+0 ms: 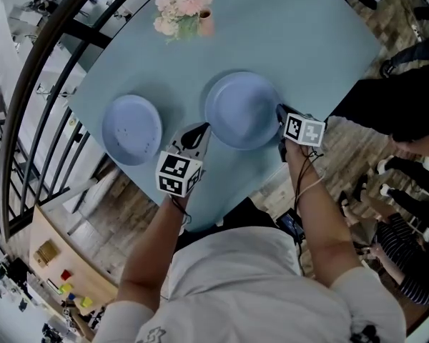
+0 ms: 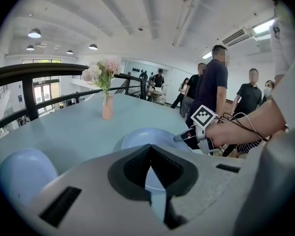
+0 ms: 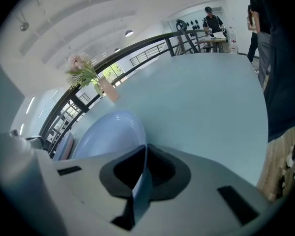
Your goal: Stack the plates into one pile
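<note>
Right gripper point(image 3: 144, 149) — fingers clamped on the rim of a large pale-blue round plate point(image 1: 242, 109). Left gripper point(image 1: 199, 133) — fingers closed on that plate's opposite rim. Smaller pale-blue round plate point(image 1: 131, 128): left of the left fingers, apart, on the light-blue table point(image 1: 307, 41). Pink flower vase point(image 1: 186, 9): beyond both.

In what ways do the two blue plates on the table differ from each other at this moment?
The right gripper clamps the rim of the right plate; nothing touches the left plate. The right plate looks somewhat larger and deeper than the left plate. Both are plain, round and pale blue, and both are on the table.
</note>
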A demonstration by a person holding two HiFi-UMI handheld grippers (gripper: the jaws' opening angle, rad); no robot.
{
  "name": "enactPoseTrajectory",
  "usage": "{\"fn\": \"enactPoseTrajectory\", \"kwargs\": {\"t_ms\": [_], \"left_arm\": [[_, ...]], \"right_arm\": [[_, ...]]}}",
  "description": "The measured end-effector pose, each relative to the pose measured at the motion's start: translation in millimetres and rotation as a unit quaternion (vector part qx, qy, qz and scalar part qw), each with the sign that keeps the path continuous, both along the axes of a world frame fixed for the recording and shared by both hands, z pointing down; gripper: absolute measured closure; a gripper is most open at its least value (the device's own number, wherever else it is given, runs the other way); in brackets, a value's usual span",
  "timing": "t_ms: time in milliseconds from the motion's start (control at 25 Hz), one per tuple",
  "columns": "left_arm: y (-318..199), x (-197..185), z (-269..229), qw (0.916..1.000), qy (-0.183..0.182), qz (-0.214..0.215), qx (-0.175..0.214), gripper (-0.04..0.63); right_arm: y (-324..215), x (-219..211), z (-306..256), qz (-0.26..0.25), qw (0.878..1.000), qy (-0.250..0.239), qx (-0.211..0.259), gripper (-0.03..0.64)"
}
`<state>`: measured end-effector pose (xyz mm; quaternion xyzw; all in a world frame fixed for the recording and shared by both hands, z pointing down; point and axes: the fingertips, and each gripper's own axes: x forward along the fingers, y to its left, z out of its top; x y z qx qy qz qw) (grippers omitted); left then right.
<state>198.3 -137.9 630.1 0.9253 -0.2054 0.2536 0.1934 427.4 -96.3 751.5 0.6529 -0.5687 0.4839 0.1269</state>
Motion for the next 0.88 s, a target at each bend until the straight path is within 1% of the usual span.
{"fn": "enactPoseTrajectory", "kwargs": {"t_ms": [280, 480, 720, 880], "left_arm": [[4.4, -14.8, -10.8, 0.9999, 0.006, -0.007, 0.004, 0.591], [3.1, -26.1, -24.9, 0.9996, 0.021, -0.013, 0.016, 0.591], [6.5, -57.1, -53.4, 0.9985, 0.034, -0.019, 0.039, 0.591], [13.5, -90.9, -71.6, 0.9974, 0.042, -0.026, 0.054, 0.591]], "right_arm": [[2.9, -9.9, -18.9, -0.003, 1.000, 0.004, 0.016, 0.598], [-0.1, -20.5, -40.3, -0.004, 0.999, 0.007, 0.037, 0.598], [-0.2, -49.9, -77.7, -0.010, 0.998, 0.010, 0.064, 0.598], [3.6, -80.5, -101.8, -0.012, 0.997, 0.008, 0.081, 0.598]]}}
